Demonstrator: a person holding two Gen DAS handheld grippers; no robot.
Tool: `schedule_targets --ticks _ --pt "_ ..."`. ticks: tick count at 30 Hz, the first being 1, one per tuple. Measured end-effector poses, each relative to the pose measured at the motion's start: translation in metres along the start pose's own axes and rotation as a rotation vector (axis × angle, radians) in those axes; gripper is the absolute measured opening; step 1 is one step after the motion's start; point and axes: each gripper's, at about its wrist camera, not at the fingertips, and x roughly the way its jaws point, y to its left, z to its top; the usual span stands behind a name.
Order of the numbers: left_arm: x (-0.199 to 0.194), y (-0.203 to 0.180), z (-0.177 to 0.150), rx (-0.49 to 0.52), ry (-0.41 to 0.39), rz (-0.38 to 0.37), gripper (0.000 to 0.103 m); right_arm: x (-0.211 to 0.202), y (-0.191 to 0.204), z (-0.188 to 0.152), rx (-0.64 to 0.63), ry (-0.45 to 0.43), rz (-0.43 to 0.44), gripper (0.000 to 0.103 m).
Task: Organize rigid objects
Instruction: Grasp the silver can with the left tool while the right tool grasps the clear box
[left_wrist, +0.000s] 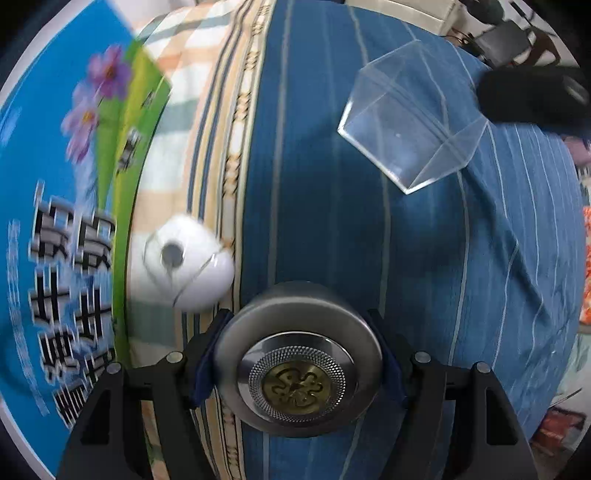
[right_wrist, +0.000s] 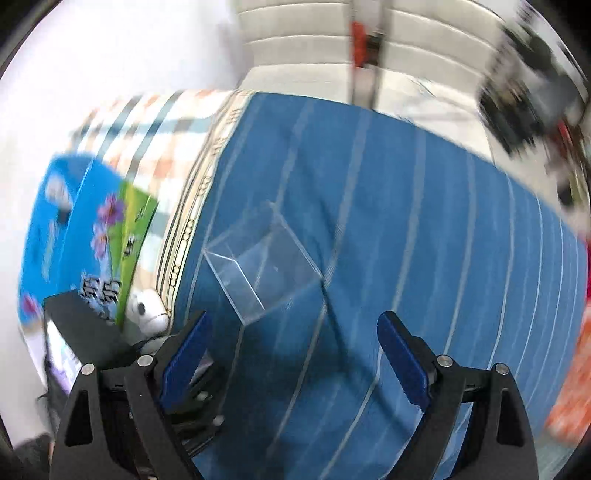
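My left gripper (left_wrist: 297, 350) is shut on a round metal tin (left_wrist: 297, 369) with an embossed brass centre, held above the blue striped bedsheet (left_wrist: 332, 240). A clear acrylic box (left_wrist: 410, 122) lies open and tilted on the sheet, up and to the right of the tin; it also shows in the right wrist view (right_wrist: 262, 262). A white mouse-like object (left_wrist: 188, 258) lies to the left of the tin and shows in the right wrist view (right_wrist: 147, 310). My right gripper (right_wrist: 291, 343) is open and empty, just short of the clear box.
A blue and green printed carton (left_wrist: 66, 221) lies at the left on the checked cloth (left_wrist: 192, 85); it also shows in the right wrist view (right_wrist: 85, 240). A black object (left_wrist: 532, 99) sits past the clear box. The left gripper's body (right_wrist: 85, 332) shows at lower left.
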Motion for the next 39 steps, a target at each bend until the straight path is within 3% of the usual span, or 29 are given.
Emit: schedule_targets --ticks 5,10,12,14,18,22,27,32,39 --pt "0.000 0.008 -0.007 -0.008 -0.007 -0.008 0.069 0.024 0.027 0.031 -0.209 0.079 -0.068 0.093" --pt "0.003 0.008 0.004 -0.021 0.000 -0.014 0.069 0.054 0.034 0.042 -0.238 0.150 -0.089 0.093" --pt "0.003 0.015 0.006 -0.019 -0.001 -0.015 0.069 0.064 0.029 0.044 -0.160 0.167 -0.094 0.092" --pt "0.006 0.015 0.020 -0.021 -0.001 -0.016 0.069 0.067 0.019 0.042 -0.036 0.162 -0.036 0.083" --pt "0.005 0.015 0.018 -0.006 -0.005 -0.008 0.069 0.062 0.001 0.025 0.153 0.145 0.000 0.080" --pt "0.002 0.005 0.003 0.038 -0.010 0.026 0.069 0.046 -0.022 -0.006 0.319 0.142 -0.010 0.078" --pt "0.003 -0.003 -0.022 0.125 -0.008 0.083 0.069 0.026 -0.049 -0.073 0.503 0.165 0.066 0.077" --pt "0.006 -0.012 -0.037 0.189 -0.031 0.124 0.069 0.035 -0.045 -0.135 0.572 0.216 0.073 0.077" --pt "0.020 -0.022 -0.026 0.180 0.001 0.103 0.071 0.053 -0.025 -0.137 0.531 0.201 -0.010 0.077"
